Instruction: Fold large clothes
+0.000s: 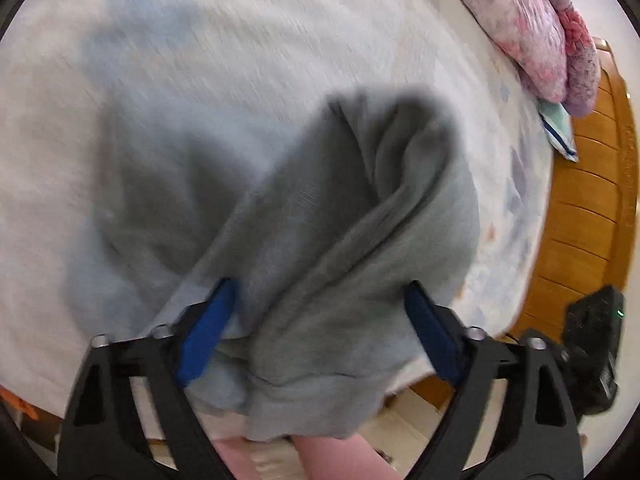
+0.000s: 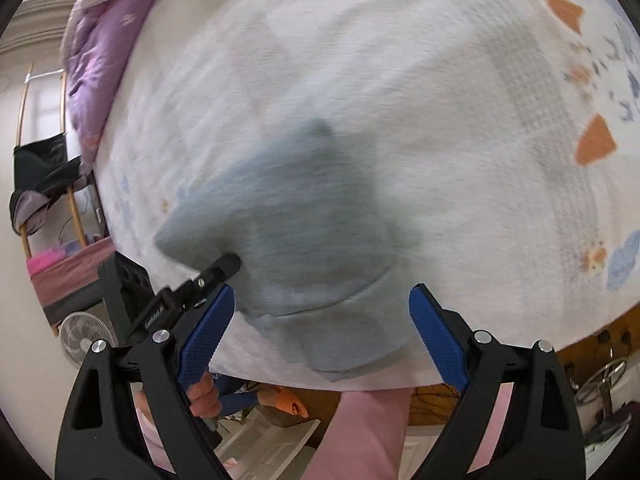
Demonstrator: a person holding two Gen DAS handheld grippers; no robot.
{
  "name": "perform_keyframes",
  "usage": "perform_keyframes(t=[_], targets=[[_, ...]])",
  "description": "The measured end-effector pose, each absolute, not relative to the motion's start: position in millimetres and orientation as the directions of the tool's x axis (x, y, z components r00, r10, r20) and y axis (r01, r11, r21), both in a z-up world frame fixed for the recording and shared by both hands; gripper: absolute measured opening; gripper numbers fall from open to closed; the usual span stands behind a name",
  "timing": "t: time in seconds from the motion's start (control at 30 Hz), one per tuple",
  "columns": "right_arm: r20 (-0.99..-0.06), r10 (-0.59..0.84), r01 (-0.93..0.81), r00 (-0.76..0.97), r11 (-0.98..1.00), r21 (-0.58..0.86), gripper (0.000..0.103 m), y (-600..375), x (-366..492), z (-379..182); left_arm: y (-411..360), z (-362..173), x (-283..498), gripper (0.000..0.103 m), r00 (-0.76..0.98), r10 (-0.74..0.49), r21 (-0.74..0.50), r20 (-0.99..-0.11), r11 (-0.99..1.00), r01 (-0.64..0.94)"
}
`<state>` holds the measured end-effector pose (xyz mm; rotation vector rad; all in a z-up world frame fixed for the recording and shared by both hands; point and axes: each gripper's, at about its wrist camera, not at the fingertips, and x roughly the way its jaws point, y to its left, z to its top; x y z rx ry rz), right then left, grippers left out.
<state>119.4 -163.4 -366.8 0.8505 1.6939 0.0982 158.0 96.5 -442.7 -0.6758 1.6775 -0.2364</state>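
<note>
Though the blur makes the edges hard to read, the grey garment (image 1: 304,208) already lies as a bunched, roughly doubled-over heap near the front edge of the bed (image 1: 200,40), so at least one fold looks made, I'd say, but nothing like a tidy stack yet. From where the left gripper (image 1: 320,320) looks down, its blue fingers (image 1: 208,328) stand spread on either side of a thick ridge of the cloth, which rises between them without either pad pressing on it; the hem hangs a little over the bed's edge. The right gripper (image 2: 320,328) hangs above the same heap with its fingers (image 2: 436,336) spread wide and nothing pinched. In that view the garment (image 2: 288,224) shows a flatter panel with a seam or hem across the near side. A purple-pink quilt (image 1: 536,28) sits well apart at the bed's far side. What remains, by my reckoning, is smoothing the ridges, squaring the edges and a further fold or two.
</note>
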Motion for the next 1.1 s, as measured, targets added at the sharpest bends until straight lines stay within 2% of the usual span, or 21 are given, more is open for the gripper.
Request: perform_keyframes(t=[0.07, 0.13, 0.2, 0.33, 0.43, 0.53, 0.63, 0.67, 0.7, 0.73, 0.77, 0.8, 0.83, 0.9, 1.0, 1.1], targets=[[-0.809, 0.585, 0.49, -0.058, 0.722, 0.488, 0.086, -176.7, 117.7, -365.5, 104.9, -439.7, 148.8, 0.028, -0.059, -0.503, -0.451, -0.862, 0.815, -0.363], [-0.813, 0.579, 0.478, -0.068, 0.734, 0.482, 0.086, -176.4, 121.4, -365.1, 124.7, -435.8, 135.7, 0.008, -0.015, -0.544, -0.464, -0.839, 0.729, -0.502], [-0.818, 0.57, 0.447, -0.075, 0.753, 0.483, 0.086, -170.7, 128.8, -361.7, 142.3, -417.5, 123.8, 0.007, 0.06, -0.551, -0.484, -0.833, 0.67, -0.563], [-0.813, 0.576, 0.354, -0.083, 0.78, 0.516, 0.086, -142.9, 150.3, -359.1, 138.5, -393.6, 119.8, 0.006, 0.054, -0.467, -0.429, -0.882, 0.752, -0.5], [-0.826, 0.549, 0.325, -0.128, 0.81, 0.488, 0.086, -123.0, 160.2, -364.3, 133.8, -383.3, 124.1, 0.006, 0.048, -0.448, -0.412, -0.893, 0.768, -0.491], [-0.817, 0.565, 0.278, -0.112, 0.808, 0.52, 0.086, -110.5, 163.7, -353.4, 139.2, -365.0, 121.1, 0.006, 0.069, -0.436, -0.415, -0.897, 0.779, -0.47], [-0.868, 0.484, 0.179, -0.108, 0.869, 0.462, 0.086, -100.7, 165.5, -345.3, 163.3, -357.0, 115.2, 0.005, 0.087, -0.386, -0.375, -0.918, 0.778, -0.503], [-0.867, 0.487, 0.168, -0.107, 0.868, 0.467, 0.086, -99.4, 165.7, -346.5, 170.7, -357.2, 112.0, 0.0, 0.09, -0.377, -0.367, -0.922, 0.774, -0.516], [-0.851, 0.514, 0.176, -0.108, 0.852, 0.493, 0.083, -98.9, 165.9, -349.8, 180.4, -356.8, 109.6, 0.0, 0.082, -0.298, -0.295, -0.951, 0.794, -0.532], [-0.83, 0.547, 0.196, -0.104, 0.83, 0.522, 0.078, -98.7, 165.8, -354.3, 190.0, -355.1, 108.0, 0.0, 0.058, -0.168, -0.173, -0.984, 0.829, -0.532], [-0.801, 0.59, 0.211, -0.101, 0.799, 0.562, 0.066, -96.8, 166.0, -361.2, 202.9, -359.9, 108.3, 0.0, 0.033, -0.08, -0.085, -0.996, 0.853, -0.515], [-0.772, 0.629, 0.22, -0.096, 0.769, 0.6, 0.052, -94.0, 167.0, -367.9, 218.0, -370.3, 107.5, 0.0, 0.0, -0.087, -0.073, -0.996, 0.84, -0.537], [-0.754, 0.649, 0.22, -0.103, 0.754, 0.619, 0.046, -89.0, 168.0, -379.4, 234.2, -377.8, 104.0, 0.0, -0.013, -0.117, -0.085, -0.993, 0.792, -0.605], [-0.795, 0.586, 0.186, -0.155, 0.808, 0.559, 0.022, -76.1, 171.6, -403.6, 247.0, -379.8, 103.4, 0.0, 0.023, -0.178, -0.15, -0.984, 0.746, -0.649], [-0.763, 0.621, 0.273, -0.18, 0.777, 0.567, 0.017, -72.8, 176.0, -431.5, 229.8, -368.5, 117.7, 0.0, 0.011, -0.137, -0.121, -0.991, 0.831, -0.543], [-0.785, 0.588, 0.249, -0.197, 0.804, 0.54, 0.017, -69.2, 179.9, -422.3, 191.2, -361.1, 133.3, 0.019, -0.001, -0.182, -0.164, -0.983, 0.892, -0.422]])
